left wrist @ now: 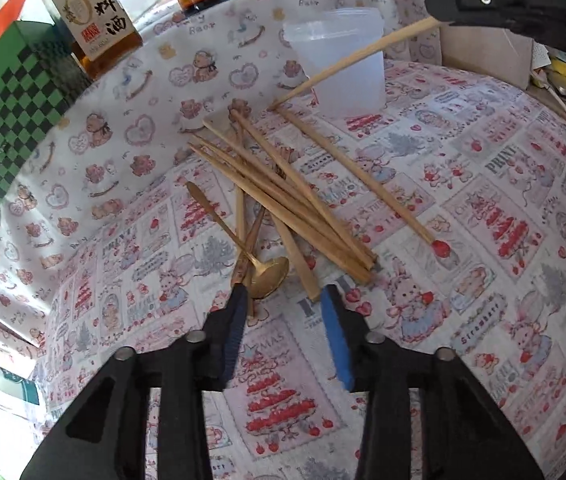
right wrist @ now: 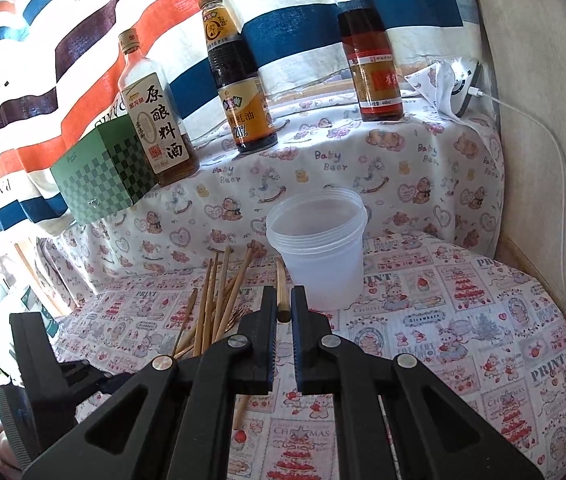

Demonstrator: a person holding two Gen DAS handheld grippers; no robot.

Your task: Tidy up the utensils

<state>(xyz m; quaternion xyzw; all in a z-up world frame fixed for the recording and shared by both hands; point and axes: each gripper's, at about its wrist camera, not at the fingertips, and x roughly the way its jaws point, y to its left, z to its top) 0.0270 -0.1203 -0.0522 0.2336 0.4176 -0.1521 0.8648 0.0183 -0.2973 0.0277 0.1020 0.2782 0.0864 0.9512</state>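
Chopstick-holding comes first: the right hand-held gripper (right wrist: 283, 312) has its black jaws pinched nearly together on one pale wooden chopstick (left wrist: 357, 60), whose round butt end shows between the blue pads in the right wrist view, and in the left wrist view that stick slants down from the gripper at upper right until its thin tip meets the cloth just in front of the translucent white plastic cup (right wrist: 317, 248). The left hand-held gripper (left wrist: 285, 298) hangs low over the desk with its jaws partly apart; no earlier view bears on them, and nothing is clamped, though its left finger (left wrist: 239, 300) stands just beside the bowl of a slim gold metal spoon (left wrist: 271, 274) and the butt ends of the loose pile of wooden chopsticks (left wrist: 283, 196). That pile lies in a crossed fan on the pink printed tablecloth (left wrist: 503, 208), in front of the cup and a little to its left, with one red-tipped wooden chopstick (left wrist: 363, 178) lying apart on the cup's near right side. The cup stands upright and looks empty. Behind the cup, on a raised ledge draped in bear-print cloth (right wrist: 403, 152), stand three sauce bottles (right wrist: 243, 92), and a green chequered box (right wrist: 103, 168) sits at the far left of that ledge.
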